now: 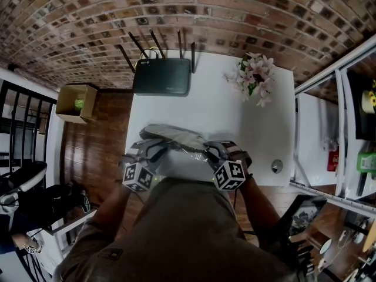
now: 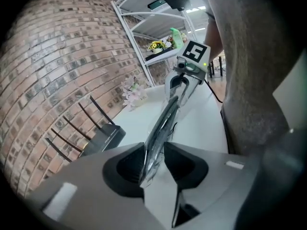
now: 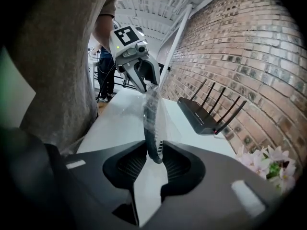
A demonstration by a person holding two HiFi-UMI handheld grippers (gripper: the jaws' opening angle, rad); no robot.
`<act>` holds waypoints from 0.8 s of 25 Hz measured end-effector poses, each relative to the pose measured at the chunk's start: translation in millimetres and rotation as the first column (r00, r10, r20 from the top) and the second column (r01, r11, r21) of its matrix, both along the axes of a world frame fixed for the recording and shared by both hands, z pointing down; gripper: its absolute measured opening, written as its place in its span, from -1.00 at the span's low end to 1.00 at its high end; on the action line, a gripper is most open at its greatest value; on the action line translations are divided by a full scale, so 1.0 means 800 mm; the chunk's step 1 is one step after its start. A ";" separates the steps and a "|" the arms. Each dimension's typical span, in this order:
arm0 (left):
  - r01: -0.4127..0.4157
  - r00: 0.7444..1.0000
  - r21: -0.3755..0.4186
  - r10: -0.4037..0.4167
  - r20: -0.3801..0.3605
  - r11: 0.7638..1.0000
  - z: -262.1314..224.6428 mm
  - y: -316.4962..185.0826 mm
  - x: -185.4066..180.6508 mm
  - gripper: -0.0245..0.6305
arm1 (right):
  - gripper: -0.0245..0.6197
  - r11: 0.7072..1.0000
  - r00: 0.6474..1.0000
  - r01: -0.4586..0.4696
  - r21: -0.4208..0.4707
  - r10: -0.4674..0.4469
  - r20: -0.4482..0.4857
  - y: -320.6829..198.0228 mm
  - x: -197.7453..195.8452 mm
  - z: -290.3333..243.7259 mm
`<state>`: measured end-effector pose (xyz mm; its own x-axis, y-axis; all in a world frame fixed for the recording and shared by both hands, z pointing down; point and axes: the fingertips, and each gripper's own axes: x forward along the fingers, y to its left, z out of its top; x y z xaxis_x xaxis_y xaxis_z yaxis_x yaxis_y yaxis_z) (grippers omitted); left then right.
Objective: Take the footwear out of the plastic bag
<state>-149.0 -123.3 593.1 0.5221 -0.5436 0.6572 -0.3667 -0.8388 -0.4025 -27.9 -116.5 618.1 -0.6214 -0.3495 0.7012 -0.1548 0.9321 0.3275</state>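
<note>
In the head view, the left gripper [image 1: 154,149] and right gripper [image 1: 212,151] are angling down at the plastic bag [image 1: 176,138] at the counter's [image 1: 217,113] 6 o'clock edge. A router [image 1: 163,76] is sitting at 12 o'clock and flowers [image 1: 255,75] at 1. In the left gripper view, the jaws are standing partly apart around the bag's end. In the right gripper view, the narrowed jaws are pinching the bagged footwear's [image 3: 152,138] dark sole.

Your left gripper [image 2: 154,148] has its jaws apart, and the plastic bag [image 2: 149,168] (dark footwear [image 2: 167,114] inside, seen edge-on) runs between them over the white table [image 2: 199,126] to your right gripper [image 2: 180,87], which holds its far end; a router [image 2: 101,138] sits to the left.
</note>
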 end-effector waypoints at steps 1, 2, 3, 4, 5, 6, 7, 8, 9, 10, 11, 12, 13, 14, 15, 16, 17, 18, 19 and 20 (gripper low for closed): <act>-0.002 1.000 0.006 0.002 0.003 1.000 0.001 0.000 -0.002 -0.57 | -0.57 1.000 1.000 -0.001 0.001 0.001 0.005 0.000 0.001 -0.001; -0.006 1.000 0.011 0.006 0.005 1.000 0.003 0.000 -0.003 -0.61 | -0.57 1.000 1.000 -0.001 0.003 0.001 0.007 0.000 0.002 -0.003; -0.009 1.000 0.014 0.009 0.006 1.000 0.003 0.000 -0.003 -0.65 | -0.58 1.000 1.000 0.000 0.006 0.000 0.008 0.000 0.003 -0.004; -0.012 1.000 0.014 0.012 0.006 1.000 0.002 0.001 -0.003 -0.66 | -0.58 1.000 1.000 0.002 0.009 -0.003 0.009 0.000 0.004 -0.005; -0.013 1.000 0.013 0.013 0.006 1.000 0.000 0.001 -0.003 -0.66 | -0.58 1.000 1.000 0.005 0.010 -0.005 0.009 0.000 0.005 -0.006; -0.014 1.000 0.011 0.014 0.008 1.000 -0.001 0.001 -0.004 -0.67 | -0.58 1.000 1.000 0.007 0.011 -0.007 0.011 0.000 0.007 -0.007; -0.016 1.000 0.011 0.016 0.013 1.000 -0.001 0.001 -0.005 -0.68 | -0.58 1.000 1.000 0.007 0.011 -0.007 0.013 0.000 0.009 -0.009; -0.019 1.000 0.013 0.019 0.018 1.000 0.000 0.002 -0.006 -0.68 | -0.58 1.000 1.000 0.004 0.010 -0.004 0.017 -0.001 0.011 -0.010; -0.021 1.000 0.015 0.021 0.021 1.000 0.001 0.001 -0.007 -0.68 | -0.58 1.000 1.000 0.001 0.008 -0.001 0.021 -0.001 0.014 -0.011; -0.021 1.000 0.016 0.021 0.023 1.000 0.001 0.000 -0.008 -0.69 | -0.59 1.000 1.000 -0.002 0.005 0.002 0.025 -0.002 0.016 -0.012; -0.019 1.000 0.017 0.019 0.024 1.000 0.000 -0.001 -0.008 -0.70 | -0.59 1.000 1.000 -0.004 0.004 0.004 0.028 -0.002 0.019 -0.013; -0.017 1.000 0.017 0.017 0.023 1.000 -0.001 -0.002 -0.008 -0.71 | -0.59 1.000 1.000 -0.005 0.002 0.005 0.031 -0.003 0.022 -0.013; -0.015 1.000 0.015 0.015 0.019 1.000 -0.002 -0.003 -0.009 -0.71 | -0.60 1.000 0.999 -0.007 0.001 0.007 0.034 -0.003 0.024 -0.014; -0.014 1.000 0.013 0.013 0.015 1.000 -0.003 -0.004 -0.009 -0.71 | -0.60 1.000 0.999 -0.010 -0.001 0.010 0.036 -0.003 0.027 -0.015; -0.013 1.000 0.010 0.013 0.010 1.000 -0.003 -0.004 -0.009 -0.72 | -0.60 1.000 0.999 -0.013 -0.002 0.013 0.037 -0.004 0.029 -0.016; -0.013 1.000 0.006 0.013 0.006 1.000 -0.004 -0.004 -0.009 -0.72 | -0.60 1.000 0.999 -0.017 -0.003 0.017 0.037 -0.004 0.031 -0.017; -0.014 1.000 0.004 0.014 0.002 1.000 -0.005 -0.003 -0.009 -0.72 | -0.60 1.000 0.999 -0.020 -0.004 0.021 0.034 -0.004 0.033 -0.018; -0.014 1.000 0.002 0.014 0.000 1.000 -0.005 -0.003 -0.008 -0.72 | -0.59 1.000 0.999 -0.024 -0.005 0.024 0.029 -0.003 0.033 -0.018; -0.014 1.000 0.000 0.014 -0.003 1.000 -0.006 -0.003 -0.007 -0.73 | -0.59 1.000 0.999 -0.028 -0.006 0.028 0.023 -0.003 0.034 -0.017; -0.013 1.000 -0.001 0.013 -0.009 1.000 -0.007 -0.003 -0.006 -0.73 | -0.58 0.999 0.999 -0.031 -0.007 0.031 0.019 -0.003 0.034 -0.016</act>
<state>-153.9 -125.7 587.6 0.5355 -0.5355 0.6530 -0.3591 -0.8443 -0.3978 -0.7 -118.8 605.1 -0.6233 -0.3644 0.6919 -0.1901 0.9288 0.3180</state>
